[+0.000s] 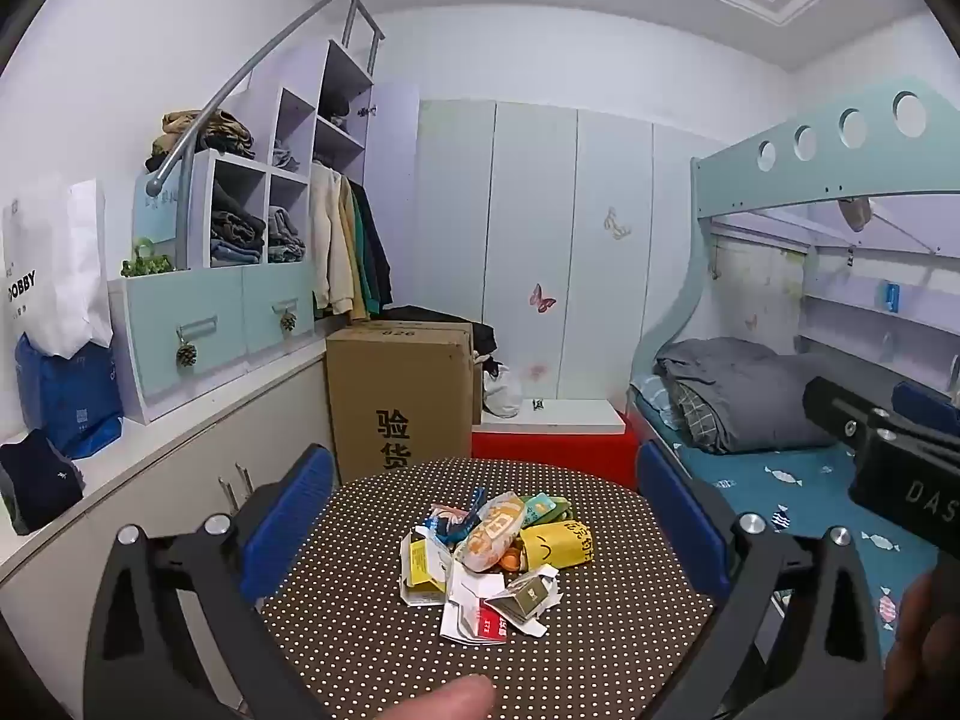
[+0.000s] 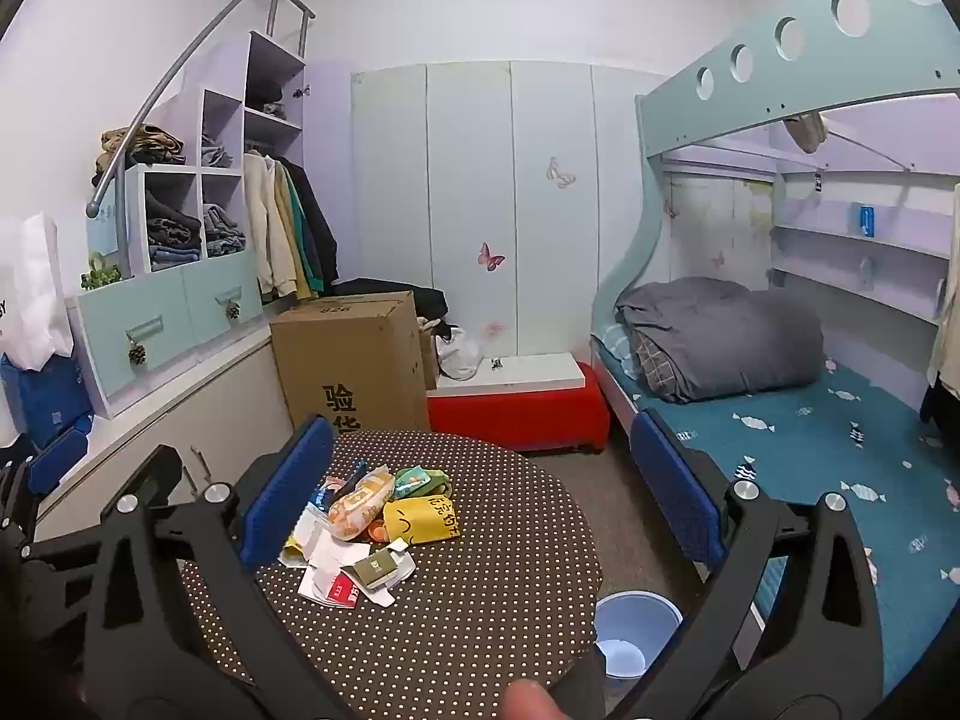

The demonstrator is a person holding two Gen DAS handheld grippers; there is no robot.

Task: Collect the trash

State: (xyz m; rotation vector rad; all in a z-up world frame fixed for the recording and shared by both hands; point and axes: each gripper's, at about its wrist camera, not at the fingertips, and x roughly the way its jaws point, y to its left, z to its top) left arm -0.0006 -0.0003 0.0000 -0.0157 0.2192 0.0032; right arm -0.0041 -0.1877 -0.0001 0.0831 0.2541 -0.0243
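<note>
Your trash pile [image 1: 489, 558] sits mid-counter [image 1: 372, 648], bare dotted cloth all round it to the rim, a blue bin [image 2: 636, 630] on the floor just right. Both your left gripper [image 1: 480, 516] and right gripper [image 2: 474, 492] hover with fingers [image 1: 288, 516] spread wide, touching nothing. The cardboard box [image 1: 399, 396] behind reads "验货".

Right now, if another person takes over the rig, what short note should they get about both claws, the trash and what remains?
Left claw: open, empty, held short of the pile.
Right claw: open, empty, also short of it.
Trash pile: wrappers, torn cartons and paper heaped in the middle of the round dotted table.
Bin: light blue, on the floor at the table's right edge, beside the bed; nothing visible inside.
Done: nothing collected.
Left: pick up every piece, probably dropping each into the bin.
</note>
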